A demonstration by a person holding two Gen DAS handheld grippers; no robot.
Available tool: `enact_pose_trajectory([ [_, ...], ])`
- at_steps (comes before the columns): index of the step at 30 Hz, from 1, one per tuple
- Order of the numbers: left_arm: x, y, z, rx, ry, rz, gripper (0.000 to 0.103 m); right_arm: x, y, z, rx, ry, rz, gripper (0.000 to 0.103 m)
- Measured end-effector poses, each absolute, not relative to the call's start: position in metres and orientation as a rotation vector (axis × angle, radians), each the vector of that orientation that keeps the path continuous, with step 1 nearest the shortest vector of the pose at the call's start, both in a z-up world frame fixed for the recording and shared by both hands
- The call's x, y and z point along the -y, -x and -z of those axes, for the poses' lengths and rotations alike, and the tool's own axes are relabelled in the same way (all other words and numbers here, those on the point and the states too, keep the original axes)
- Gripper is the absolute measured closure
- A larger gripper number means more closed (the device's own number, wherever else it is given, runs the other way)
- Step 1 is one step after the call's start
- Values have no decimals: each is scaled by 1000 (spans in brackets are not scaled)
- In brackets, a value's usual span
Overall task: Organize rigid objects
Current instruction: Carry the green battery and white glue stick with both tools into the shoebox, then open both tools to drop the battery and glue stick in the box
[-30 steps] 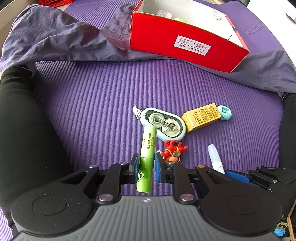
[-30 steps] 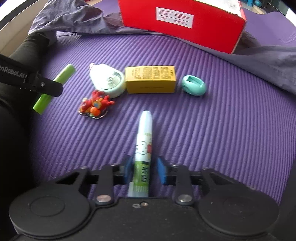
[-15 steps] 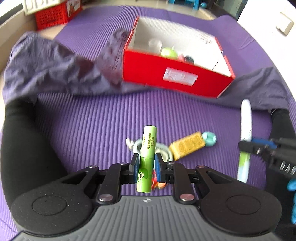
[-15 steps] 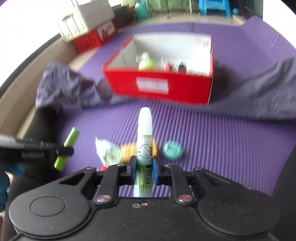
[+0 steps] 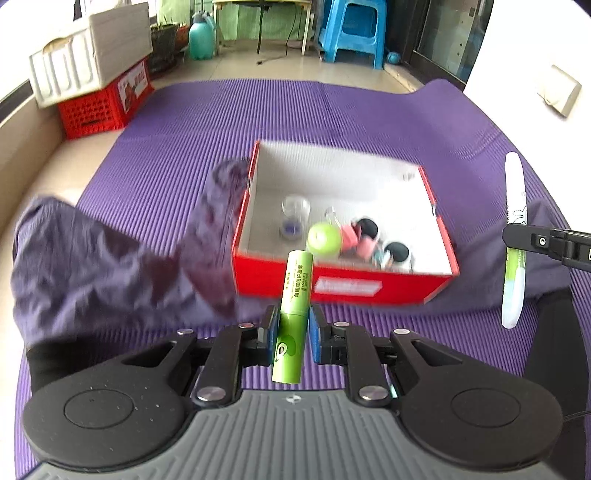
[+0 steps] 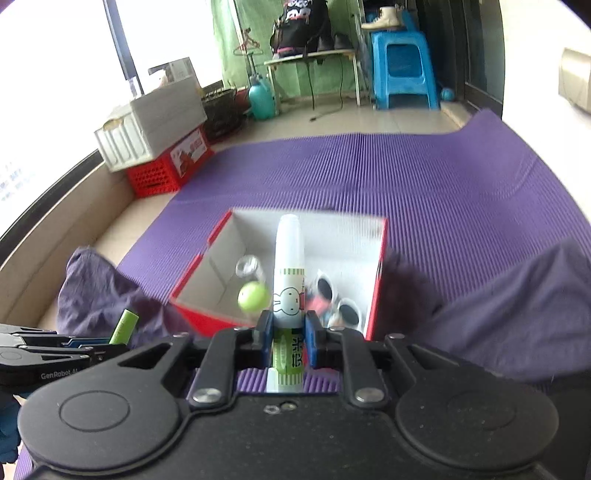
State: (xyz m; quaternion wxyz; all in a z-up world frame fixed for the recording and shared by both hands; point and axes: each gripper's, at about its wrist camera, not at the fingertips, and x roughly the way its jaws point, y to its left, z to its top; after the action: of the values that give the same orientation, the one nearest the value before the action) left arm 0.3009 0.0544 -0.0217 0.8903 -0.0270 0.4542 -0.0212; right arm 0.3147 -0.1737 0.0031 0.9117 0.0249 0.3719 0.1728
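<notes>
My left gripper [image 5: 291,334] is shut on a green tube [image 5: 293,306], held up in front of the red box [image 5: 343,286]. In the right wrist view my right gripper [image 6: 289,341] is shut on a white pen with a rabbit print [image 6: 289,273], raised over the near side of the red box [image 6: 192,314]. That white pen [image 5: 514,236] also shows at the right edge of the left wrist view, and the green tube [image 6: 123,326] at lower left of the right one. Inside the box lie a green ball [image 5: 324,240], a clear cup [image 5: 295,208] and small pink and black toys [image 5: 365,236].
A purple mat [image 5: 295,110] covers the floor. Dark purple cloth [image 5: 110,266] is bunched to the left of the box and behind its right side. A red crate [image 5: 103,107] with a white box on it stands far left; a blue stool [image 5: 351,33] stands at the back.
Both grippers rose from the mat with the tube and the pen and came toward the box; its inside now shows. The items left on the mat dropped out of view.
</notes>
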Motion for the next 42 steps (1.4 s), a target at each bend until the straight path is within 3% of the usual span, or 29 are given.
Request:
enact_pose_trajectory([
  [10,-46,-385,22,-946,70,56,86,161,-387,11,-777,-17,-329,86],
  [24,-19,-486,82,-1023,100,99,86,136,-455,95,-905,24,-314,86],
  [42,1,-518,143,-1122,63,108,86,125,-466,147,-1017,65,-322,86],
])
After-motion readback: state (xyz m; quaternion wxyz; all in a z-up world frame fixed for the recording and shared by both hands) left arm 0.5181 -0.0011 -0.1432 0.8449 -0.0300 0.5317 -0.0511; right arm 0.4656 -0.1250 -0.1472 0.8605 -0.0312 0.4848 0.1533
